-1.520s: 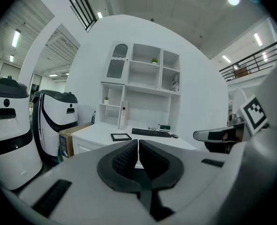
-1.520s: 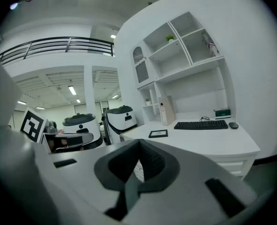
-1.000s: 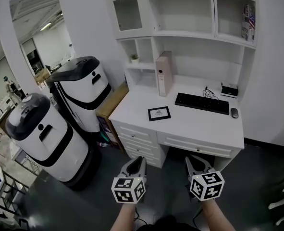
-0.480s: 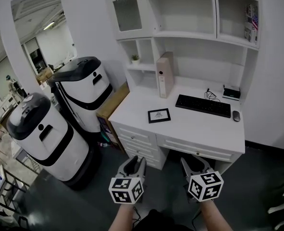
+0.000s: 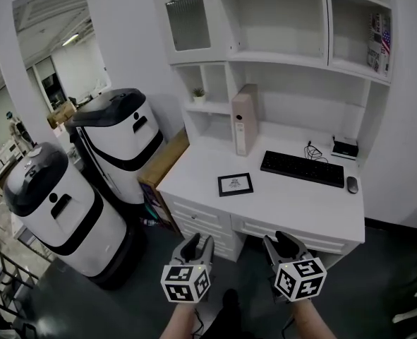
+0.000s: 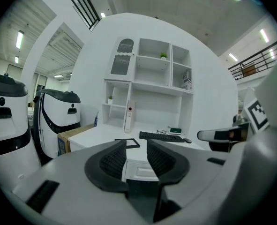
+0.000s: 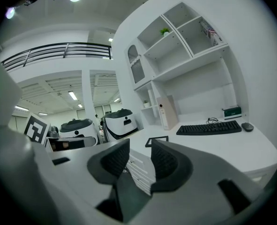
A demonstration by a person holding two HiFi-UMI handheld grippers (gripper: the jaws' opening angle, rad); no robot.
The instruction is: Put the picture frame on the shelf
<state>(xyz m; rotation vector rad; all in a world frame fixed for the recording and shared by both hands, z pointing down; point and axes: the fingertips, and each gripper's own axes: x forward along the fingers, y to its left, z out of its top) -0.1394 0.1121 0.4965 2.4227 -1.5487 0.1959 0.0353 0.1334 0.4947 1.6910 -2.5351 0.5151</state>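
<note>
A small black picture frame (image 5: 235, 183) lies flat on the white desk (image 5: 300, 205), left of the keyboard. Above the desk rise white shelves (image 5: 279, 55), mostly bare. Both grippers hang in front of the desk, short of its drawers. My left gripper (image 5: 196, 246) is open with nothing between its pads; through its gap the left gripper view shows the picture frame (image 6: 133, 143). My right gripper (image 5: 281, 243) has just been opening its jaws and stands open and empty, and the picture frame (image 7: 157, 139) sits beyond its tips in the right gripper view.
Two white-and-black machines (image 5: 116, 143) (image 5: 53, 214) stand left of the desk, beside a cardboard box (image 5: 162, 162). On the desk are a keyboard (image 5: 301, 168), a mouse (image 5: 353, 184) and an upright beige binder (image 5: 245, 119). A small plant (image 5: 199, 93) sits on a low shelf.
Both grippers and the head have come closer to the desk, which now fills more of the view. The right gripper's fingers have spread apart.
</note>
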